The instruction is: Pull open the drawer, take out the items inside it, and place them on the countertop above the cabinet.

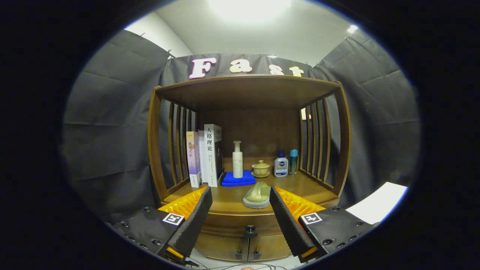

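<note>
Facing the cabinet (247,210), I held the gripper (240,210) spread wide and empty, the shut drawer (232,225) with its knob (250,229) between the fingers. On the countertop (300,187) sat a green brush (257,195), books (204,157), a pump bottle (237,159) on blue cloth (238,179), and a lidded cup (260,168).
</note>
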The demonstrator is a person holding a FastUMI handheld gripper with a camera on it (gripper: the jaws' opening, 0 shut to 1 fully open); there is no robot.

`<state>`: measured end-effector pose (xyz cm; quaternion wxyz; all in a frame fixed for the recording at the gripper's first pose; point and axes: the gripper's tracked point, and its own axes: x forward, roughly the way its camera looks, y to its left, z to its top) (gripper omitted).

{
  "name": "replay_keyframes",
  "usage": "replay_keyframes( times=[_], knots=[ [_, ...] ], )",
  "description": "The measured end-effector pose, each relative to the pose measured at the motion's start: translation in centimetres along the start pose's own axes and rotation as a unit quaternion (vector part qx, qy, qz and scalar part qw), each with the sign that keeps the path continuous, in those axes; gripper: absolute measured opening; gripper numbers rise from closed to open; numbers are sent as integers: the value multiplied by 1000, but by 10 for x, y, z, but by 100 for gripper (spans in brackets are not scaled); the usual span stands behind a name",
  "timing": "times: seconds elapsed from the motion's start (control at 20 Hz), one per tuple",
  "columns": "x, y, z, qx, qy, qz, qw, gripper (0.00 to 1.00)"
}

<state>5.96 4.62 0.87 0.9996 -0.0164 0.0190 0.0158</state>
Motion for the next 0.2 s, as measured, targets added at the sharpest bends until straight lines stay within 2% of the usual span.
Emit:
replay_keyframes(
  times=[0.2],
  knots=[
    [-1,-2,4,5,-3,0,1000,97]
  ],
)
